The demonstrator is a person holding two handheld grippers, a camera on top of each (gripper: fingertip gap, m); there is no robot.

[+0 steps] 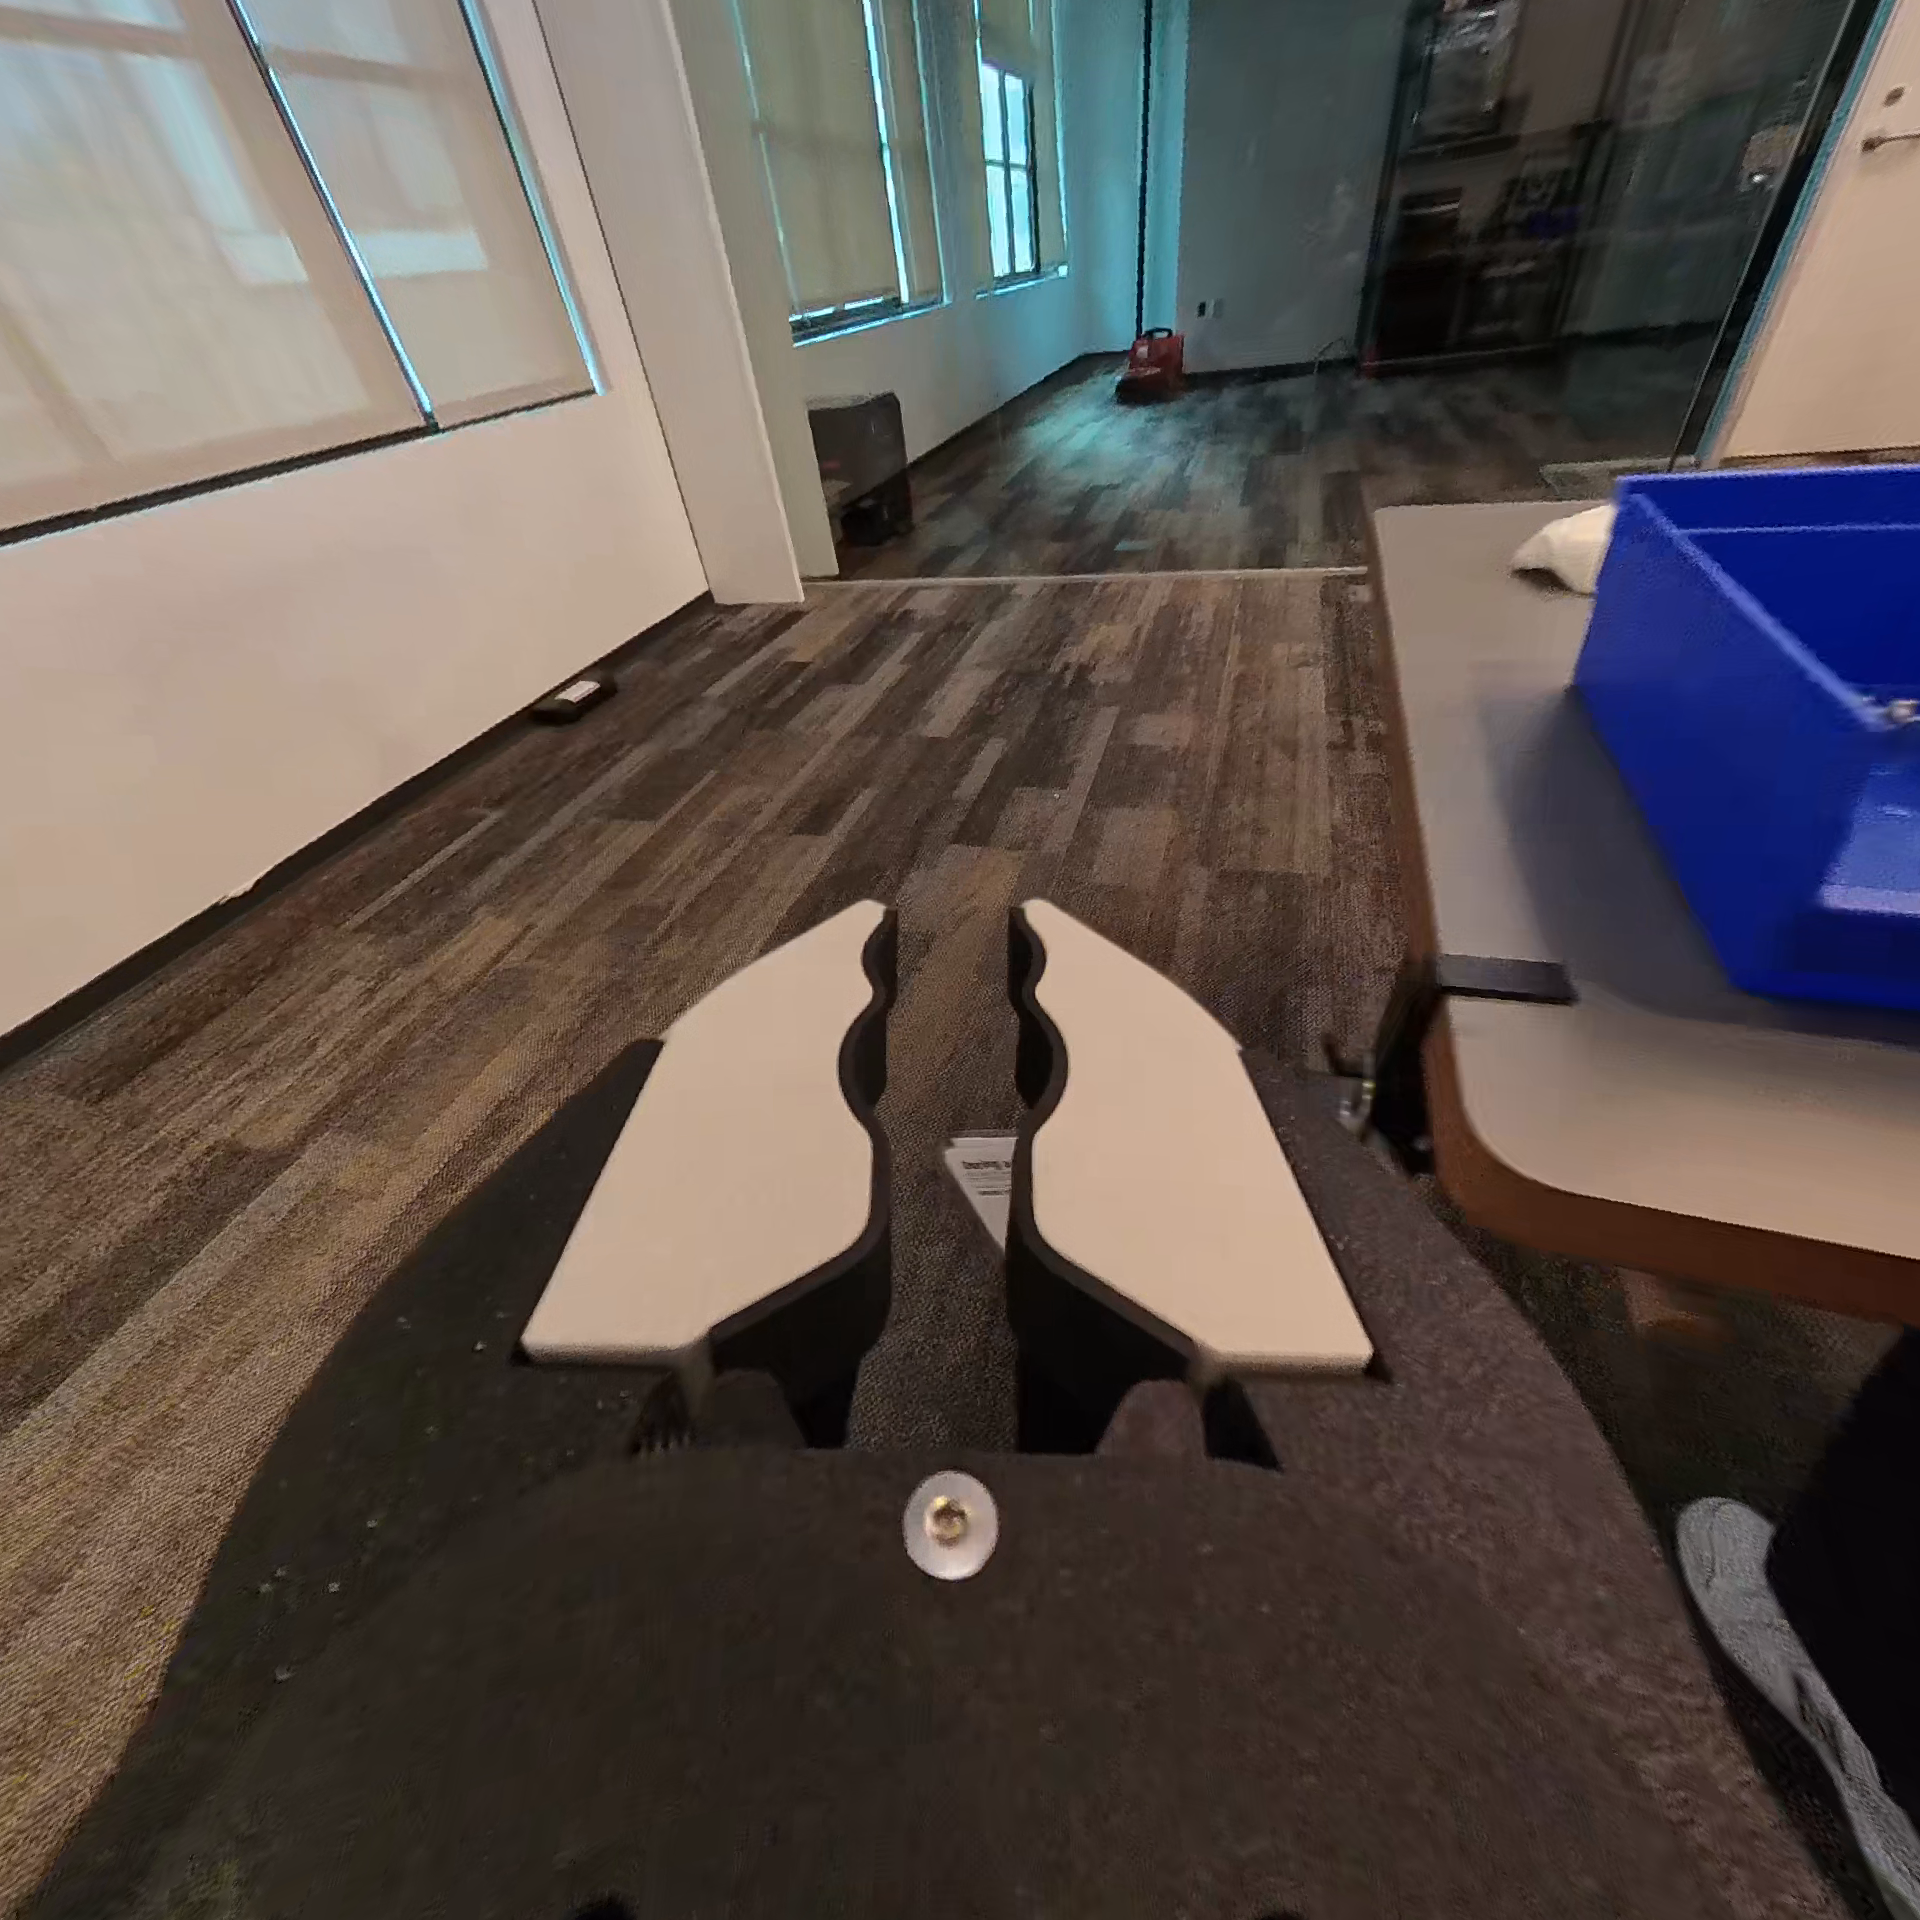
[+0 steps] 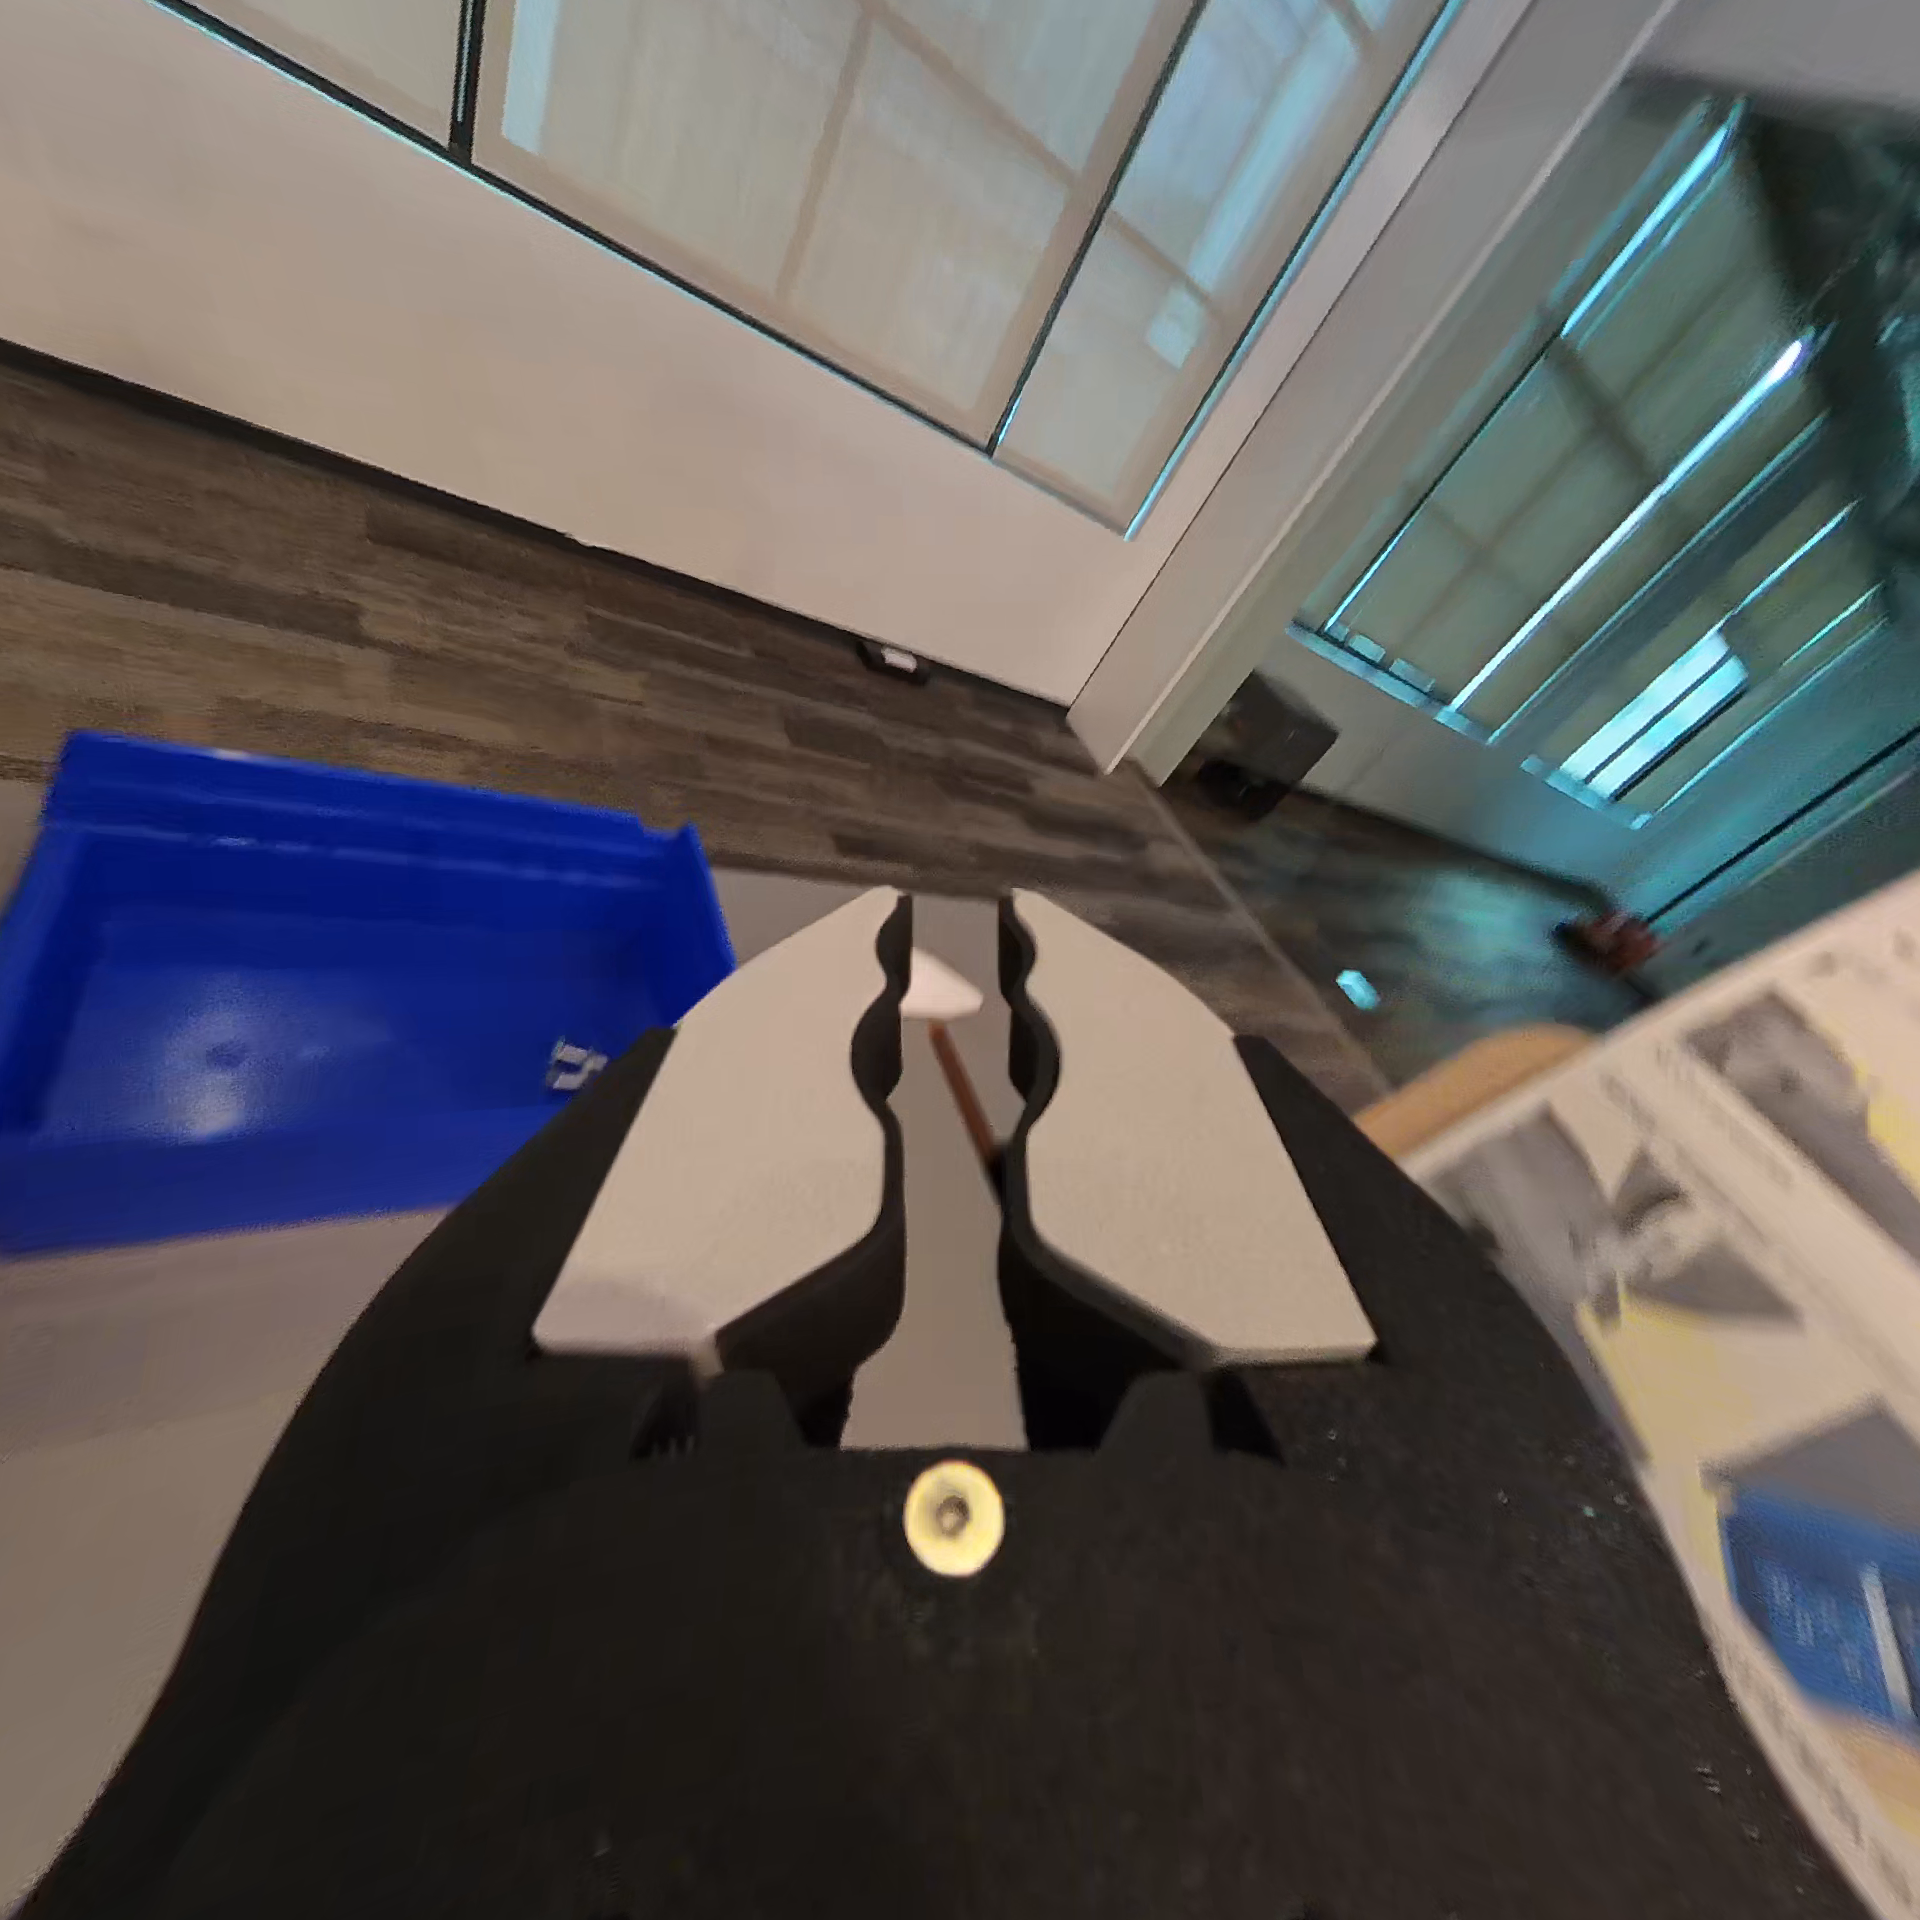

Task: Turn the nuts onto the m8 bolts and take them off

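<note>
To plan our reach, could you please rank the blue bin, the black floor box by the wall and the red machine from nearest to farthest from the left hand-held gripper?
1. Blue bin, right, on the table.
2. Black floor box, left, against the wall.
3. Red machine, far down the room.

All are ahead of the left hand-held gripper.

Small shiny metal pieces (image 2: 575, 1065), likely the nuts and bolts, lie inside the blue box (image 2: 312, 831) by its near wall. They look blurry. The box sits on the grey table (image 1: 1507, 727).

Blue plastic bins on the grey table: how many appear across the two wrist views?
1. The blue plastic bin sits on the grey table, at right in the left wrist view and at left in the right wrist view. Others may lie out of frame.
</note>
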